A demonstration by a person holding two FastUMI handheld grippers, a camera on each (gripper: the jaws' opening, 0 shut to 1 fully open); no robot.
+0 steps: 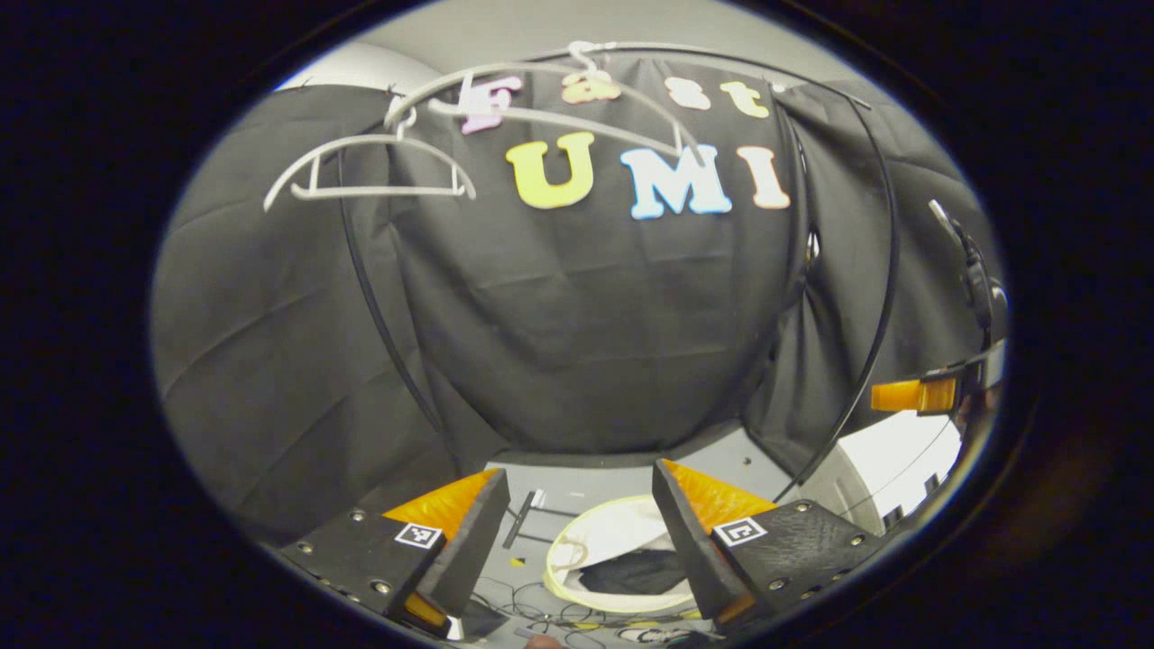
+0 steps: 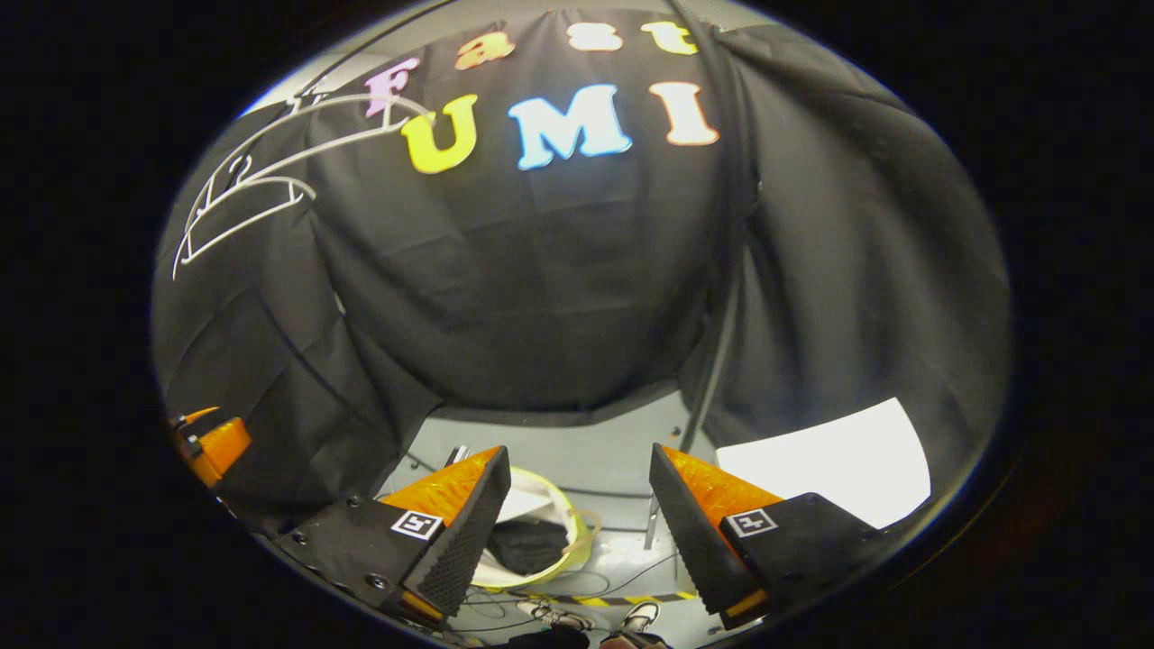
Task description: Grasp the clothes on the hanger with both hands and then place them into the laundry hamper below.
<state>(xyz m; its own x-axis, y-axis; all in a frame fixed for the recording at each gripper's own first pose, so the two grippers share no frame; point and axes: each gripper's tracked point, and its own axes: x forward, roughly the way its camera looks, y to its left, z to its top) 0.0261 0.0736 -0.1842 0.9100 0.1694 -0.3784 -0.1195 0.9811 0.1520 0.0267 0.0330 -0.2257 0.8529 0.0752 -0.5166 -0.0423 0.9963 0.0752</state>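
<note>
With the hangers (image 1: 370, 171) hanging bare at eleven o'clock, dark clothes (image 1: 631, 570) are lying in the hamper (image 1: 577, 595) below, and the left gripper (image 1: 577, 527) and right gripper (image 2: 577, 523) are both gaping empty, so the job is looking finished.

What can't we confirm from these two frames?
- Laundry hamper: the left hand-held gripper covers its right rim in the left gripper view; the right hand-held gripper covers its left side in the right gripper view.
- Dark garment inside: type unclear, too small.
- Hangers: hooks and rail blur together.
</note>
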